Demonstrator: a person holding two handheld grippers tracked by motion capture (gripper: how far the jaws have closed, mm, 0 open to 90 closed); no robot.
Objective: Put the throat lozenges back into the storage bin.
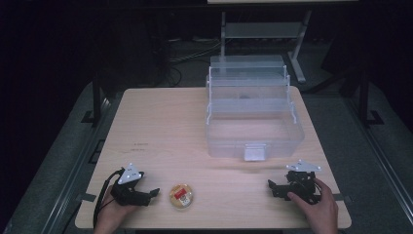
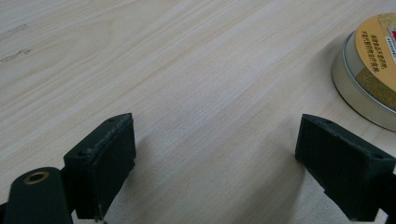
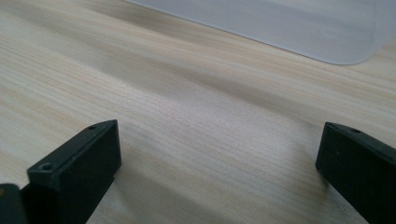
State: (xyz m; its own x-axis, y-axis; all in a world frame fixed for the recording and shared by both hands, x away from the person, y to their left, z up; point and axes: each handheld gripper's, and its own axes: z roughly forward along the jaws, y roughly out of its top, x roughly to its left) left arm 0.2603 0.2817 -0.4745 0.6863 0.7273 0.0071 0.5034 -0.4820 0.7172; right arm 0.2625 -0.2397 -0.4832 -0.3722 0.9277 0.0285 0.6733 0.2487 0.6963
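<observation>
Your left gripper [image 1: 155, 191], jaws spread and empty, sat nearer the round, flat gold-lidded metal tin [image 1: 181, 196], which lay just beside it at three o'clock; your right gripper [image 1: 271, 185] was released too.

Left gripper [image 1: 155, 192]: matte black body topped by a grey three-cornered plate; a black cable trails from it; a brass-ringed hole sits beside one jaw. Right gripper [image 1: 269, 184]: likewise black, grey-plated; blocky jaws with small screw holes.

1 tin [image 1: 181, 196], 1 clear box [image 1: 253, 117], 1 table [image 1: 160, 126].
</observation>
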